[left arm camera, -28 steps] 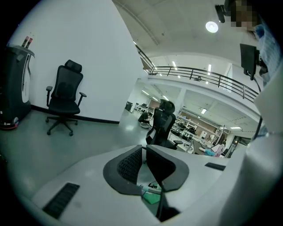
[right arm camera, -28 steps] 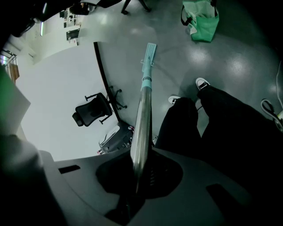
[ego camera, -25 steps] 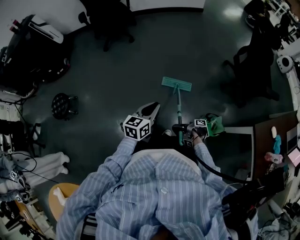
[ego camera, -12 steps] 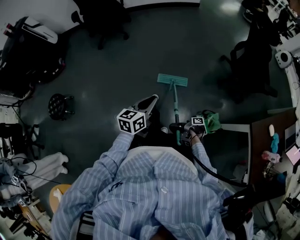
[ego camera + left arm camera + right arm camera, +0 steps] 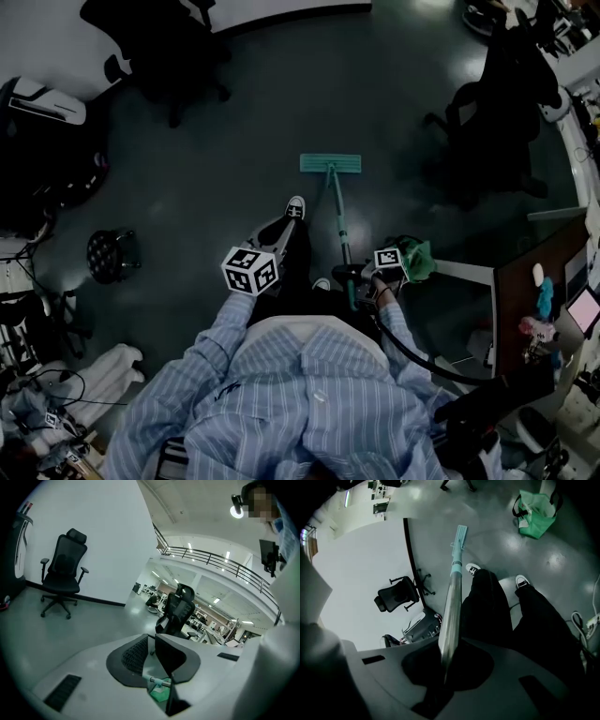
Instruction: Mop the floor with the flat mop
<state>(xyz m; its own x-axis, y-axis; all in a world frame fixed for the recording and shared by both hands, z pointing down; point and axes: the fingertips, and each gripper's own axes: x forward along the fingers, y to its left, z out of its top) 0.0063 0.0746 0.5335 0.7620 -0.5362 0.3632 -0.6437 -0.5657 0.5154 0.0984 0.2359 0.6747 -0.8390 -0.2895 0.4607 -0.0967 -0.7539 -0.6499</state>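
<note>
Where right claw (image 5: 444, 670) clamps, mop pole (image 5: 452, 597) disappears.

Left tongs (image 5: 286, 225) held forward, nearly closed, empty, right tongs (image 5: 352, 278) clamped on mop handle (image 5: 337, 220)

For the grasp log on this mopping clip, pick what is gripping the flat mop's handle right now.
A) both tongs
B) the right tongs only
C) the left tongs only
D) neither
B: in the right gripper view the flat mop's handle runs straight between the right tongs, which are shut on it, while the left tongs hold nothing.
</note>
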